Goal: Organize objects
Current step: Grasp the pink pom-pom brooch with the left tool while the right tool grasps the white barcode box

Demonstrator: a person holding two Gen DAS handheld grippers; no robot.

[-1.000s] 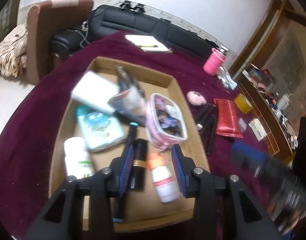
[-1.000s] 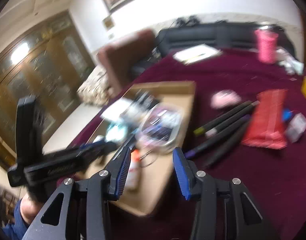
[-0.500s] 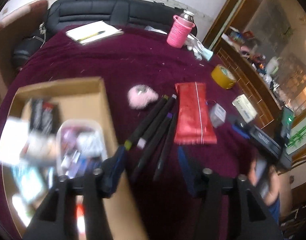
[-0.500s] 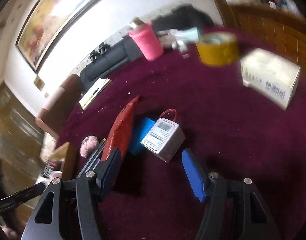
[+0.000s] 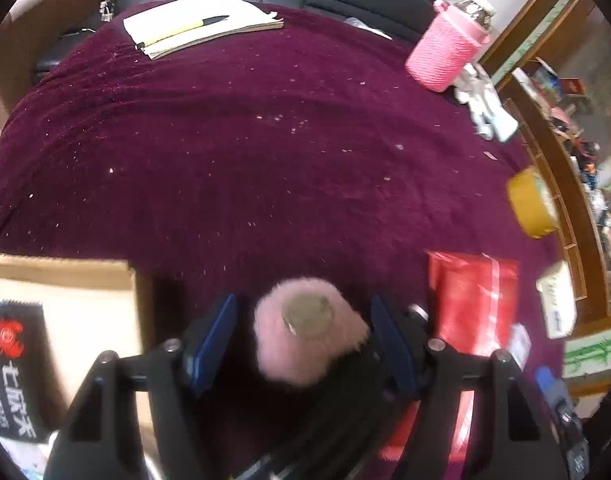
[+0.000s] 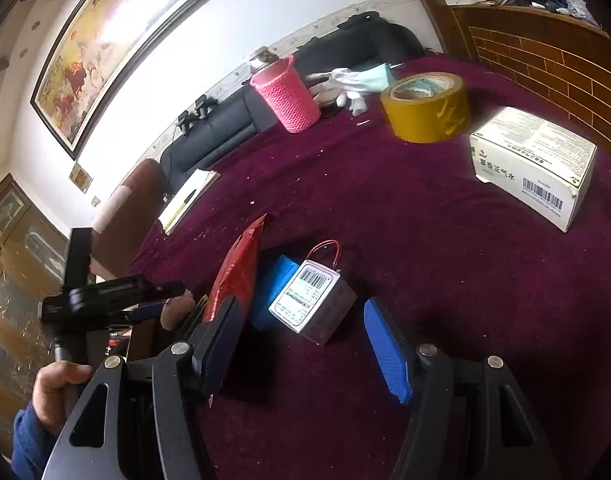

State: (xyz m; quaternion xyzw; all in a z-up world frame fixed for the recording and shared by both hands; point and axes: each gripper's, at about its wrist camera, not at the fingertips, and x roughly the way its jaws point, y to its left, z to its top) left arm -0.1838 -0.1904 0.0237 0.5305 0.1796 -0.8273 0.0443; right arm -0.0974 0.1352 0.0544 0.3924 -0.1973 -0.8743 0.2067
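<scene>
A pink fluffy thing (image 5: 305,332) with a round metal disc on top lies on the maroon tablecloth. It sits between the fingers of my left gripper (image 5: 301,340), whose jaws are opening; a gap shows on the left side. My right gripper (image 6: 301,320) stands open around a small box (image 6: 313,304) with a barcode label and a red wire loop; its pads do not touch the box. A blue packet (image 6: 273,288) and a red pouch (image 6: 237,272) lie just left of that box. The cardboard box (image 5: 65,276) with a black packet (image 5: 9,360) is at the lower left.
On the cloth lie a notebook with a pen (image 5: 201,20), a pink knitted cup (image 6: 289,96), a white glove (image 6: 345,84), a yellow tape roll (image 6: 425,108) and a white carton (image 6: 533,160). A hand (image 6: 57,380) holds the left gripper. A black sofa stands behind the table.
The left gripper left the cardboard box, swept right and came down around the pink fluffy thing, jaws wider. The right gripper swung over to the small labelled box and widened too.
</scene>
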